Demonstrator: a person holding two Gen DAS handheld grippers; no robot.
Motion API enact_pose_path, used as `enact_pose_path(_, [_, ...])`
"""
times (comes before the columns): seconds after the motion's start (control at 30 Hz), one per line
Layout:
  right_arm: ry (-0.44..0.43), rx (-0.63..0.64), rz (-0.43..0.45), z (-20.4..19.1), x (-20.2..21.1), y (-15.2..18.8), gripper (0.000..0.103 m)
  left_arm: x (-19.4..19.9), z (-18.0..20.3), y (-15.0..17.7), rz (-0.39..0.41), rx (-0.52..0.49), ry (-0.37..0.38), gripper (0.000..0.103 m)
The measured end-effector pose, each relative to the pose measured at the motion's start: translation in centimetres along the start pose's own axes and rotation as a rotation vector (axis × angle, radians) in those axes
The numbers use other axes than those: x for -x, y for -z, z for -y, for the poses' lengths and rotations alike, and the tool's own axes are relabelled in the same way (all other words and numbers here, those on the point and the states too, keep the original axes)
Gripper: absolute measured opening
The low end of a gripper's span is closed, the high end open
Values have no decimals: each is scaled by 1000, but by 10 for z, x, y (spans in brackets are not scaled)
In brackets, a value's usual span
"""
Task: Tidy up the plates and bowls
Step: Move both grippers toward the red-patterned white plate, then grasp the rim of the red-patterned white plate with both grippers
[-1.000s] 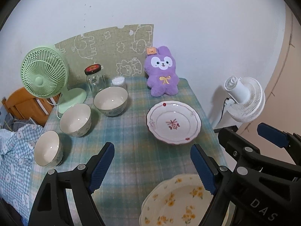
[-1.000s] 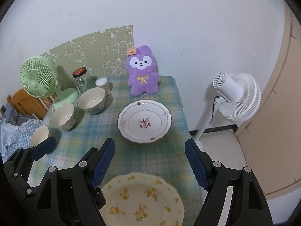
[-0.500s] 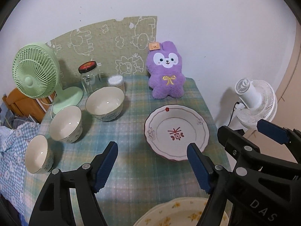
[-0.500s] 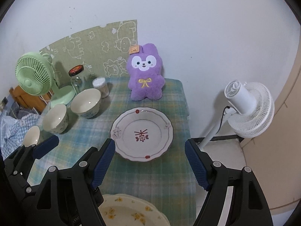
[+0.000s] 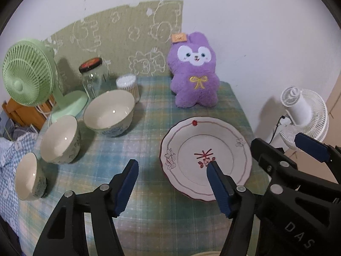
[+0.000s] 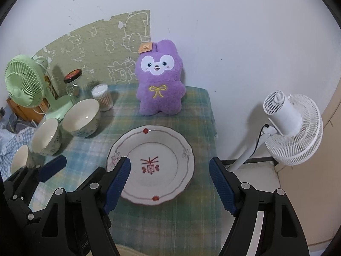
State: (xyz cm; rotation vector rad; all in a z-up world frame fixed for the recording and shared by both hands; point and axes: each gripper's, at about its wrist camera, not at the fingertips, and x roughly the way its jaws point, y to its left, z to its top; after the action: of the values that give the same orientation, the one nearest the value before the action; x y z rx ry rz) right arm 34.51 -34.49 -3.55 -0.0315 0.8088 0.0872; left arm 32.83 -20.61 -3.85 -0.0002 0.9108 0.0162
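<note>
Approach seems to be the step in hand: both grippers hang angled down over the red-flowered plate point(image 6: 151, 164), which lies on the checked tablecloth point(image 5: 149, 128) in front of the purple plush rabbit point(image 6: 159, 79), with three bowls point(image 5: 109, 113) lined up to its left. The left gripper point(image 5: 170, 183) is closing on nothing, its left edge between the pads. The right gripper point(image 6: 168, 185) gapes wide and empty around the plate; next, pads must bite the rim.
</note>
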Motion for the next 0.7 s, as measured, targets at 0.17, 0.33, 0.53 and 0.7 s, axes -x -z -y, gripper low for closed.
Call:
enact_pose_path(0.17, [-3, -8, -5, 3, -22, -1, 78, -22, 1, -1, -17, 12, -26, 68])
enact_pose_path(0.33, [-5, -21, -22, 6, -42, -3, 72, -44, 2, -3, -47, 20, -22, 68])
enact_pose_path(0.53, [3, -36, -37, 13, -65, -3, 72, -64, 6, -8, -62, 16, -25, 62])
enact_pose_path(0.7, [1, -64, -63, 19, -82, -3, 72, -79, 10, -11, -64, 12, -5, 62])
